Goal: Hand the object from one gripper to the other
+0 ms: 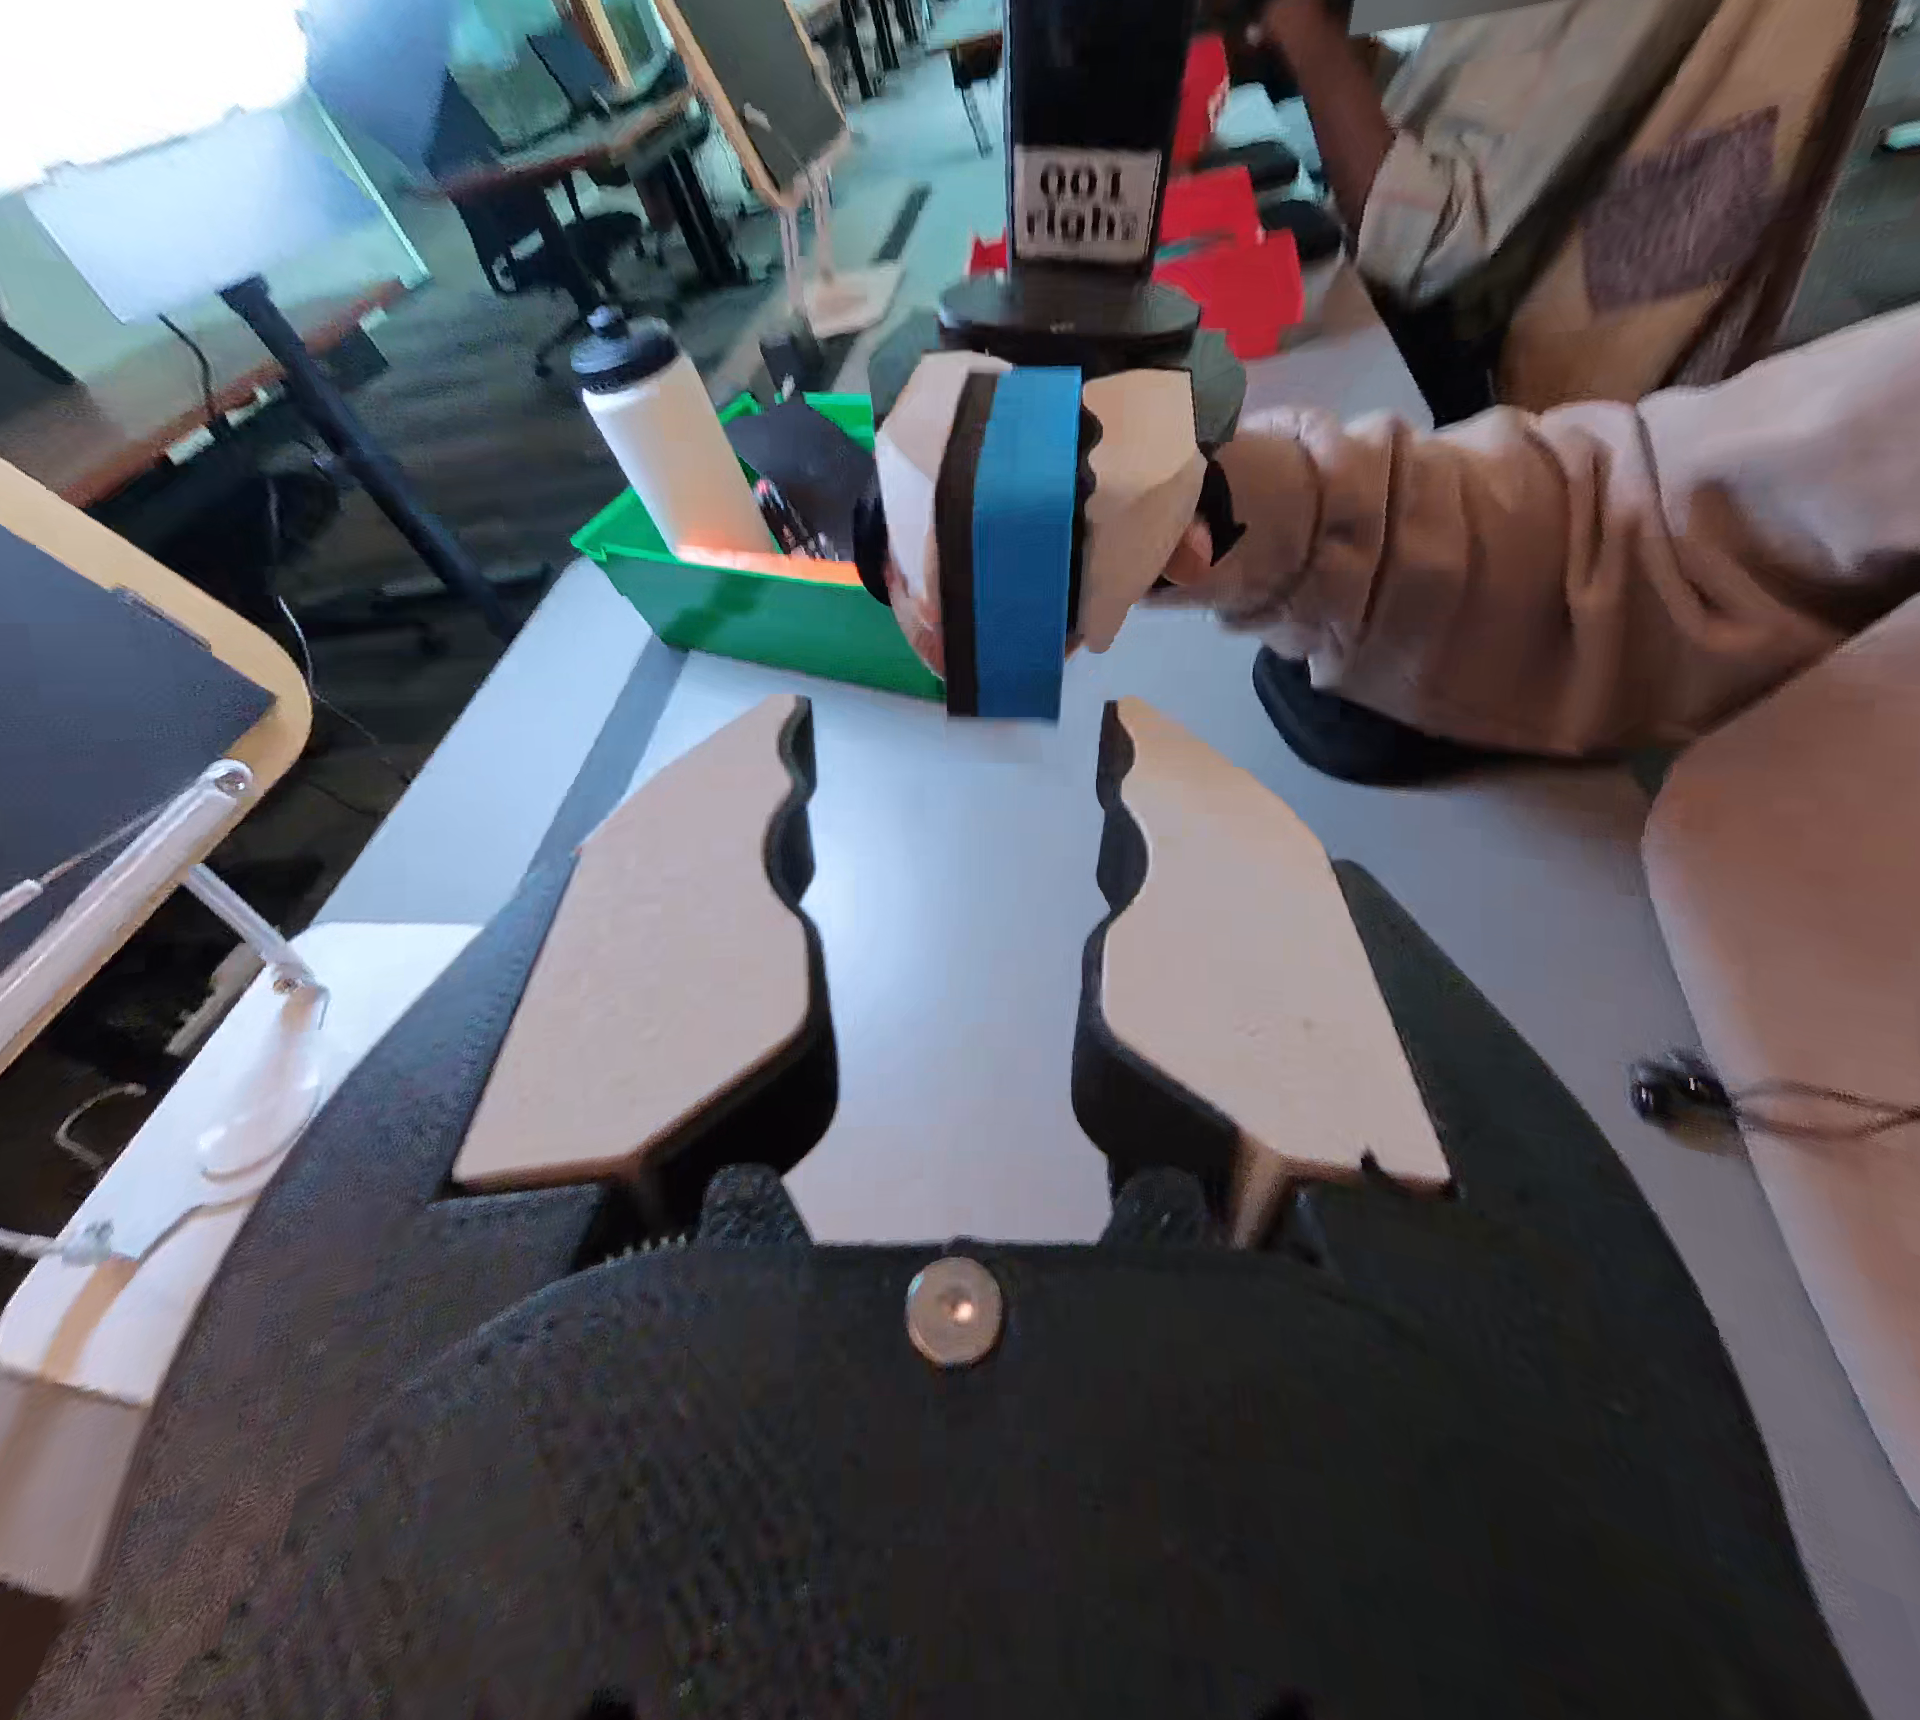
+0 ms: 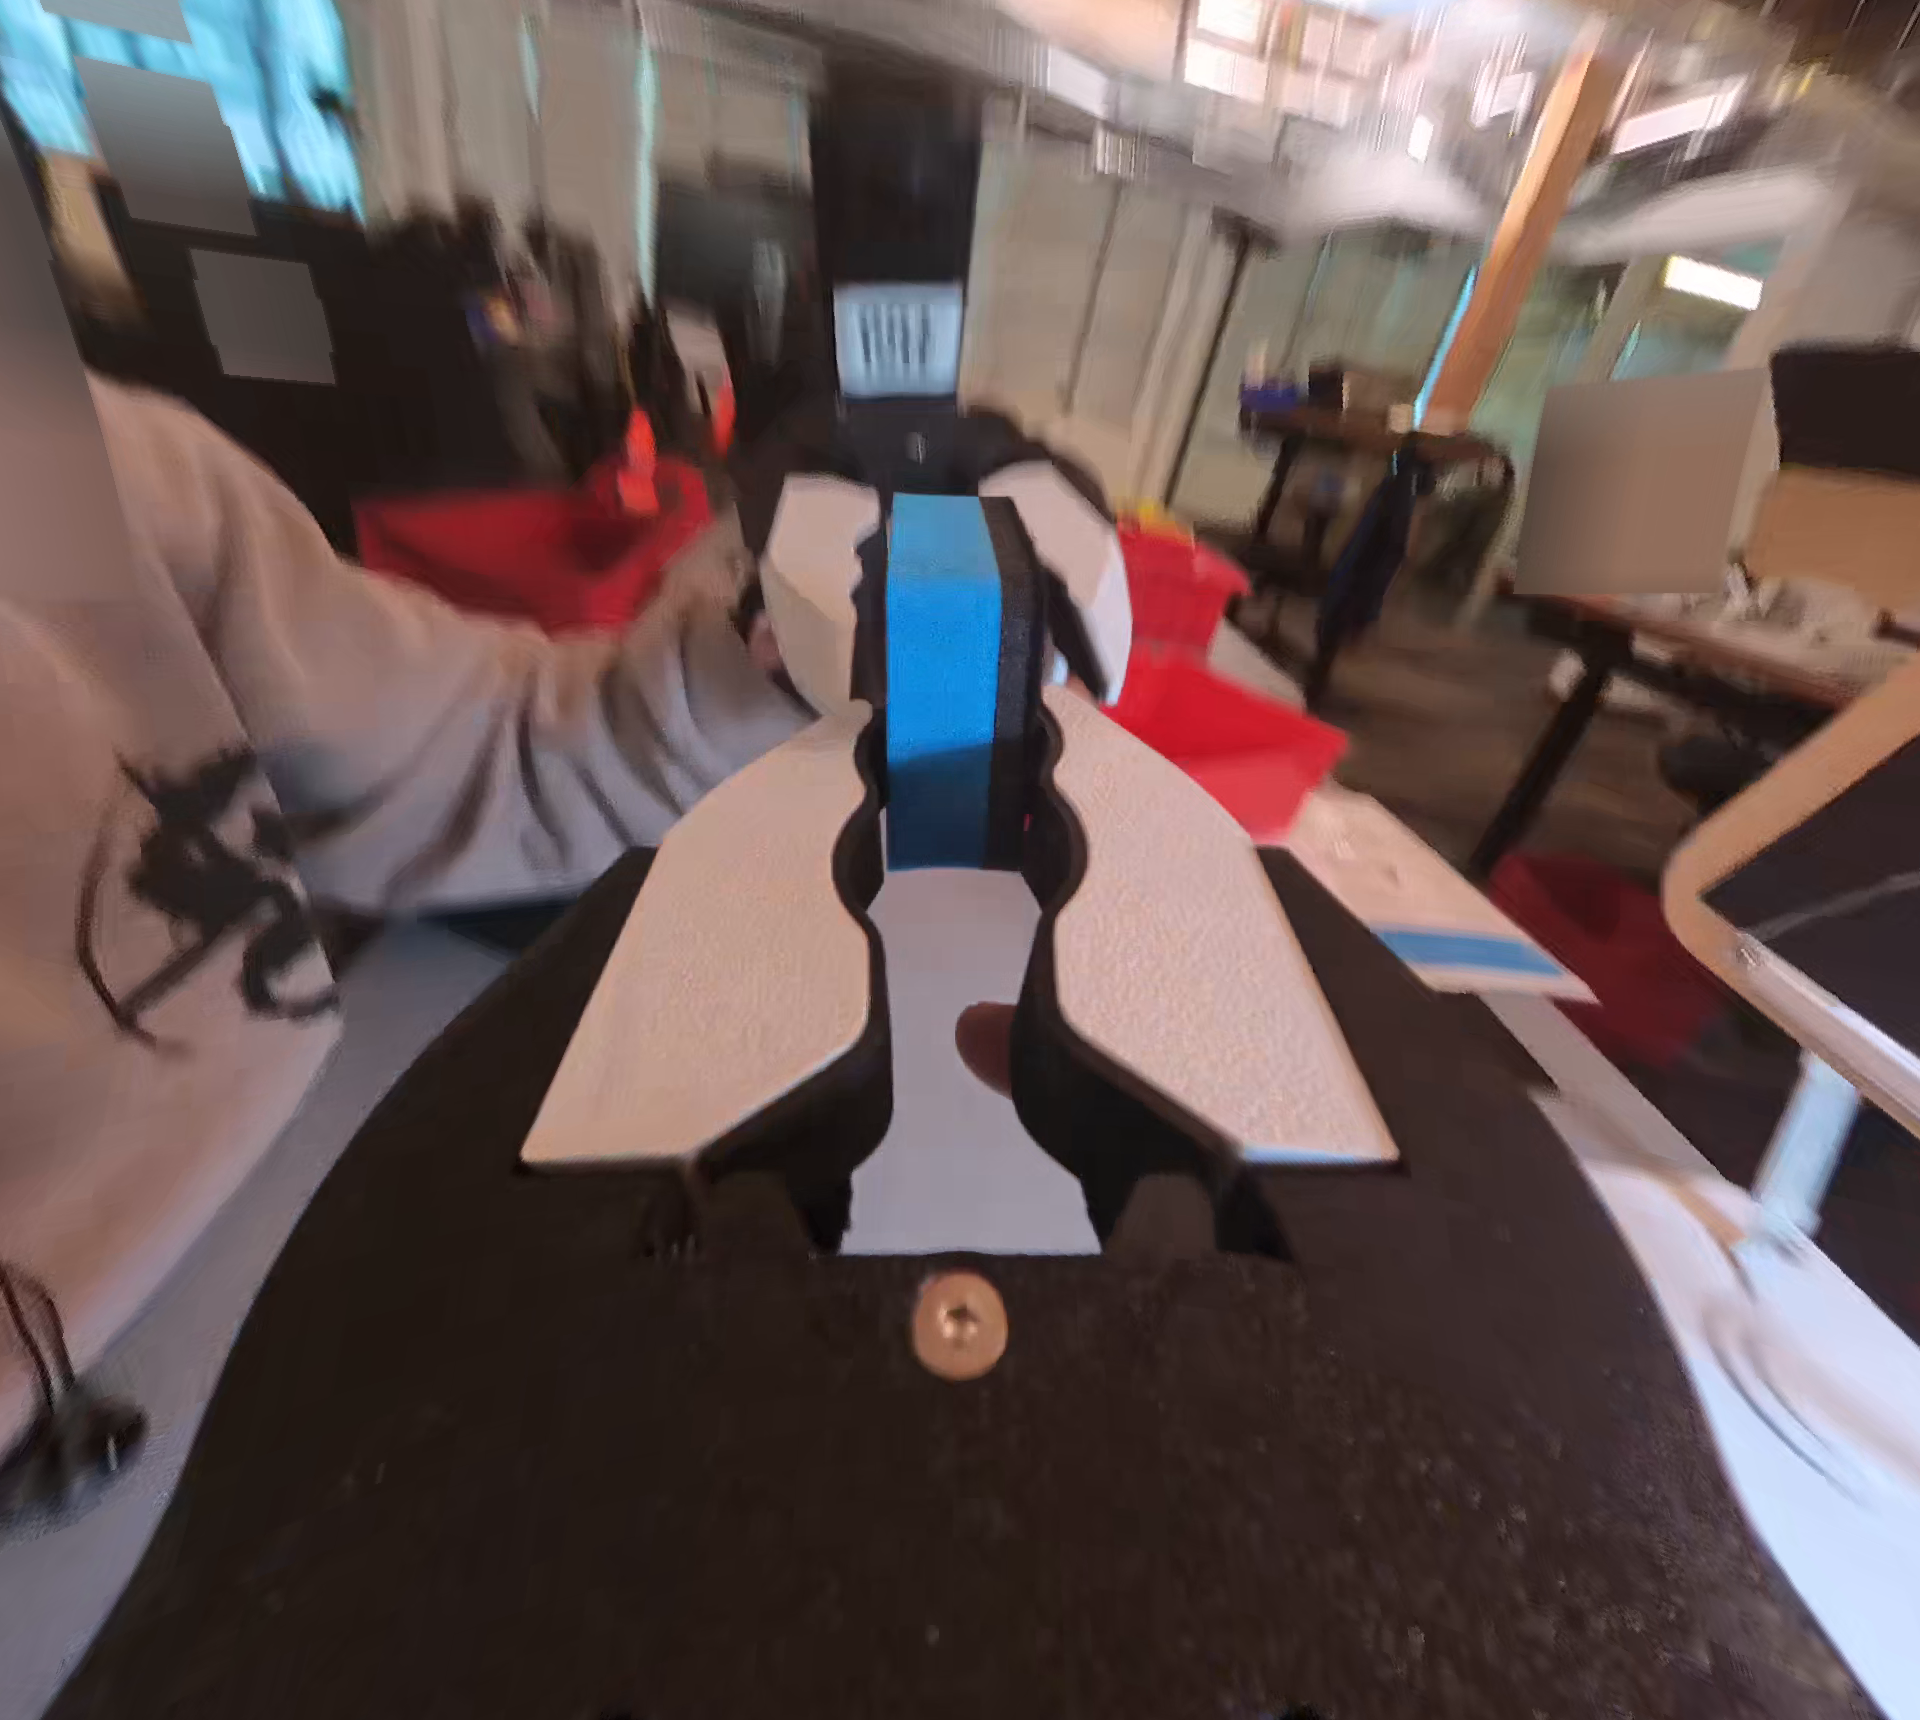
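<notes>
Blue-and-black foam block (image 2: 940, 683): clenched in right gripper (image 2: 956, 735); left gripper (image 1: 956, 720) spread wide at its end, grasp and release seemingly outstanding.

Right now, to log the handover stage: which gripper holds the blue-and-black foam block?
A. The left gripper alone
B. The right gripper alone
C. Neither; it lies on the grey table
B: the right gripper jaws pinch the blue-and-black foam block, while the left gripper jaws stand open just short of it.
</notes>
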`<state>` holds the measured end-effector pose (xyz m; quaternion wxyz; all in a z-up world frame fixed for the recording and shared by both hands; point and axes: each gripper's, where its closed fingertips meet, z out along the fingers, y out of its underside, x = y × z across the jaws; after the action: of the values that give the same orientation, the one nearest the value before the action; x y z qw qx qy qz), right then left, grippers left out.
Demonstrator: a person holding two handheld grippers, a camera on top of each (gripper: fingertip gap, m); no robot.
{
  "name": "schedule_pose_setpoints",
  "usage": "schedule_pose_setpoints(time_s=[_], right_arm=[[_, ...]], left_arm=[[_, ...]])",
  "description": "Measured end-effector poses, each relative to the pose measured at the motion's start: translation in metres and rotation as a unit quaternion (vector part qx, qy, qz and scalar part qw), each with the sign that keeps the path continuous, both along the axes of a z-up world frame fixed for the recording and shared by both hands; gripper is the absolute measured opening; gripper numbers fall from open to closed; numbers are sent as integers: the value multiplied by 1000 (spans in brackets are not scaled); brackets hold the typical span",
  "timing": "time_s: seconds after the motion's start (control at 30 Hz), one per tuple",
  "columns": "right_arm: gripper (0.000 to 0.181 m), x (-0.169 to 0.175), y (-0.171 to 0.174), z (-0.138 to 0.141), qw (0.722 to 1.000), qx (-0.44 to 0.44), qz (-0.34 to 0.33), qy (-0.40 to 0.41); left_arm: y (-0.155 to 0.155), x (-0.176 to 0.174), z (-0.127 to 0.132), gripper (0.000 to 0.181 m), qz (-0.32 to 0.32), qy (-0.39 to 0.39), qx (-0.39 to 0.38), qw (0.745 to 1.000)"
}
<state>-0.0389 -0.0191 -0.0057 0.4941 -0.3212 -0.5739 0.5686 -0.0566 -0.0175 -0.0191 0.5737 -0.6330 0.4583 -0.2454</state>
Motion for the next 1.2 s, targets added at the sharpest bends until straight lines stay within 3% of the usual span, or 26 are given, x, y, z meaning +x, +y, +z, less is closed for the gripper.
schedule_pose_setpoints(time_s=[0.1,0.23,0.27,0.3,0.5,0.6,0.7,0.8,0.93,1.03,1.13,1.17,1.2], right_arm=[[23,13,4,29,988,-101,44,111],[24,4,5,26,969,-180,73,154],[24,1,3,24,966,-191,81,154],[24,-2,6,22,965,-200,74,152],[35,-6,17,10,991,-119,12,61],[41,-5,38,0,992,-107,-56,-29],[48,-5,46,-5,971,-215,-41,-91],[56,-14,47,-2,949,-306,-16,-79],[67,-28,45,-7,919,-386,-11,-84],[62,-30,49,-7,895,-439,-8,-73],[47,-30,55,-11,886,-458,-8,-68],[46,-29,55,-11,888,-454,2,-66],[45,-27,53,-9,892,-447,19,-59]], left_arm=[[-8,12,18,47,-53,-100,3,994],[-9,24,30,41,-74,-191,13,979],[-5,21,31,30,-59,-198,17,978],[0,17,29,21,-44,-191,17,980],[3,2,20,20,-7,-93,11,996],[14,-14,19,20,72,-9,92,993],[26,-30,25,20,168,67,212,960],[35,-34,24,20,239,164,332,897],[39,-23,12,20,256,252,428,829],[43,-20,1,20,249,306,473,788],[44,-17,-6,21,233,326,497,770],[44,-16,-6,21,226,306,488,785],[42,-16,-4,22,215,264,467,817]])
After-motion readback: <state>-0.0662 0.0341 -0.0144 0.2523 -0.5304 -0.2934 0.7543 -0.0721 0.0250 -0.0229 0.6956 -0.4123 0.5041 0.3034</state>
